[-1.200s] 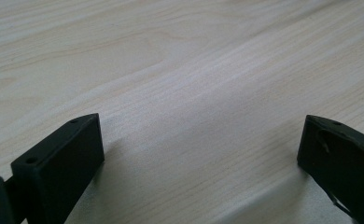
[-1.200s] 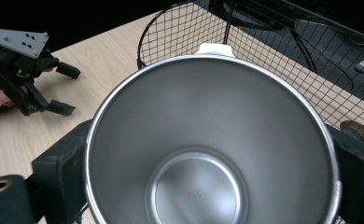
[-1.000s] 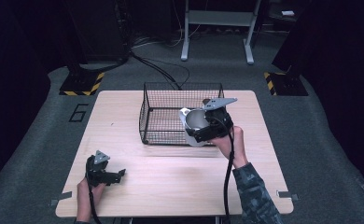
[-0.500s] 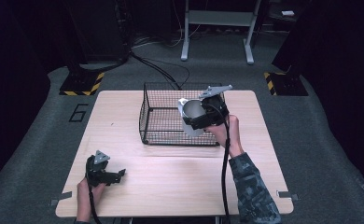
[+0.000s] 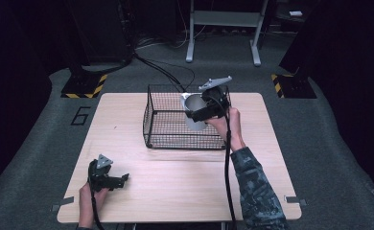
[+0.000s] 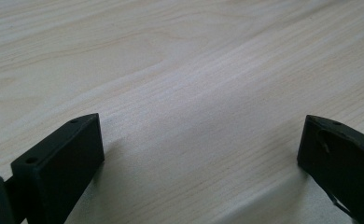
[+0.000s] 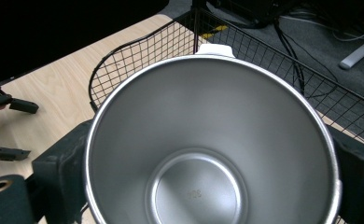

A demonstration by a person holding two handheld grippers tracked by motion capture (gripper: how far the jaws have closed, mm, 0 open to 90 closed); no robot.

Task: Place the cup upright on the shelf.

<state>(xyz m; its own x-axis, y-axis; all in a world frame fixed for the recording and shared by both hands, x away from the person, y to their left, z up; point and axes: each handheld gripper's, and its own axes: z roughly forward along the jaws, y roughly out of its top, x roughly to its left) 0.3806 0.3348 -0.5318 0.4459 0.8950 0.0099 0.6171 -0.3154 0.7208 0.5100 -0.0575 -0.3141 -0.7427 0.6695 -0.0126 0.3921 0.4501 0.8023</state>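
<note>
Two grippers are in play over a pale wooden table [image 5: 175,191]. The right gripper [image 5: 205,111], held in the person's right hand [image 5: 226,122], is raised over the right part of a black wire basket [image 5: 163,120] that stands on the far half of the table. Its jaws are clamped on a shiny metal cup [image 5: 194,109], one jaw on each side of the cup's wall. From the high view the cup is tilted, its open mouth facing up and toward the left, and it seems to hang inside or just above the basket's right end; whether its base touches the mesh cannot be told from that angle. The right gripper view looks straight down into the cup [image 7: 208,140]: a smooth steel interior, a round bottom with a small stamped mark too faint to read, and a white tab at the far rim. Behind the cup runs the basket's mesh wall [image 7: 138,51].

The left gripper [image 5: 109,178] rests low on the near left part of the table, well apart from the basket, held by the left hand [image 5: 88,199]. In the left gripper view its jaws stand wide apart with nothing but bare wood grain [image 6: 185,70] between them.
</note>
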